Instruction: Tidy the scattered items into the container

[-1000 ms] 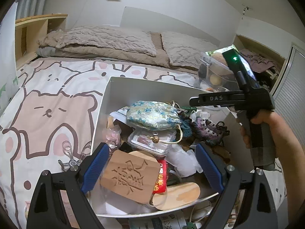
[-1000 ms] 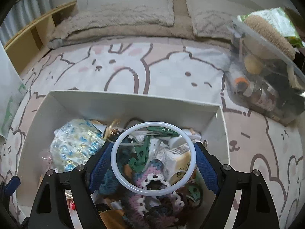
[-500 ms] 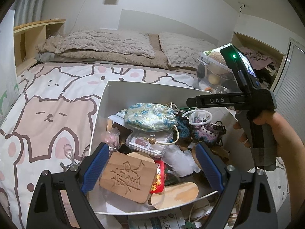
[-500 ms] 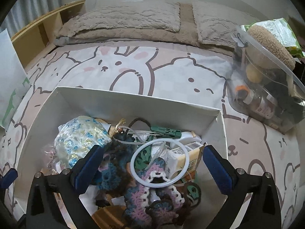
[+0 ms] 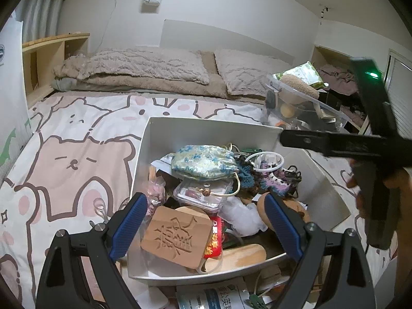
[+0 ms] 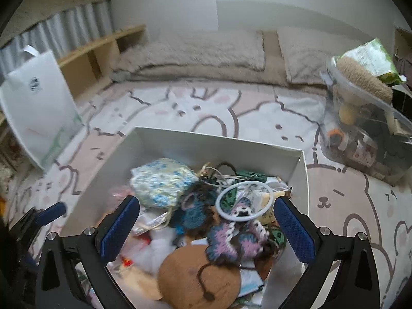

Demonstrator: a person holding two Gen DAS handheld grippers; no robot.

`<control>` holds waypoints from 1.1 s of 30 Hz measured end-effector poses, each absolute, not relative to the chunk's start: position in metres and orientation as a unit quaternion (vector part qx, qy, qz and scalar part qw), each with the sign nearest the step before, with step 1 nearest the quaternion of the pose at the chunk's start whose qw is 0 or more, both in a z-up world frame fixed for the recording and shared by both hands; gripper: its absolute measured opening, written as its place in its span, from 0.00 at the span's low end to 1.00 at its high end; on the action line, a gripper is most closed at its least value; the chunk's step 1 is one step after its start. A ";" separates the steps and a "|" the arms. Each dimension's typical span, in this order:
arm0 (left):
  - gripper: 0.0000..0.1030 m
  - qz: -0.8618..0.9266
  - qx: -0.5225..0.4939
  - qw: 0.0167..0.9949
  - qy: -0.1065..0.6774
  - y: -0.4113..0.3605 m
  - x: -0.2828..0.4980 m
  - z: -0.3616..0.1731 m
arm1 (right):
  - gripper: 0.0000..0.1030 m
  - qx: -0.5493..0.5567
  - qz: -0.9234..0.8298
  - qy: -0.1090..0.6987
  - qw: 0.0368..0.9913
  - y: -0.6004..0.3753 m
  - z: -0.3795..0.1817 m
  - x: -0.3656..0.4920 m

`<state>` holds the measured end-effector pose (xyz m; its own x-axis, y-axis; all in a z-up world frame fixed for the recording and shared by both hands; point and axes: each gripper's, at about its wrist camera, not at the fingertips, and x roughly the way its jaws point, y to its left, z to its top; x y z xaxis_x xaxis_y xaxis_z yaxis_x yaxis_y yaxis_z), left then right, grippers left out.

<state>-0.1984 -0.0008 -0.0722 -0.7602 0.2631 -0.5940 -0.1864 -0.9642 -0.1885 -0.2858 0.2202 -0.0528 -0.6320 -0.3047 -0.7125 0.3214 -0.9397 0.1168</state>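
The white box [image 6: 164, 141] stands on the bed [image 5: 77, 134], on a cover printed with bear and rabbit figures, and is filled with small items. The right gripper [image 6: 206, 229] is positioned above the near half of the box; its jaws stand wide apart with nothing between the pads, the blue pads flanking the heap without touching it. The white ring [image 6: 243, 200] lies flat on top of the heap toward the right wall of the box, resting on a purple and blue crocheted piece [image 6: 237, 239] and clear of both pads. The right jaws opened further within the last second, from a setting where the ring sat between the pads to the present setting where the ring rests in the box. The left gripper [image 5: 206, 226] is positioned over the near left corner of the box, jaws also wide apart and empty; its left pad sits outside the box wall and its right pad over the contents. Below it a carved wooden block [image 5: 177, 237] leans against a red packet [image 5: 213, 237]. A floral fabric pouch [image 5: 203, 161] sits high in the centre of the heap, over a clear plastic case [image 5: 203, 193]. A round brown object [image 6: 198, 278], possibly a wooden or cork disc, fills the near end; the right view is blurred there. A transparent bin [image 6: 365, 134] of mixed goods stands on the bed to the right of the box, apart from it. A white paper bag [image 6: 38, 108] stands at the left edge of the bed.
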 end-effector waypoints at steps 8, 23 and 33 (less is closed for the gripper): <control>0.98 0.944 -0.304 0.118 -0.051 0.000 -0.182 -0.058 | 1.00 0.340 -0.924 0.005 0.177 0.236 -0.035 -0.239; 1.00 0.961 -0.256 0.106 -0.021 0.011 -0.143 -0.027 | 1.00 0.265 -0.954 0.012 0.143 0.259 -0.023 -0.164; 1.00 0.967 -0.235 0.100 -0.017 0.012 -0.112 -0.014 | 1.00 0.229 -0.966 -0.006 0.120 0.275 -0.018 -0.122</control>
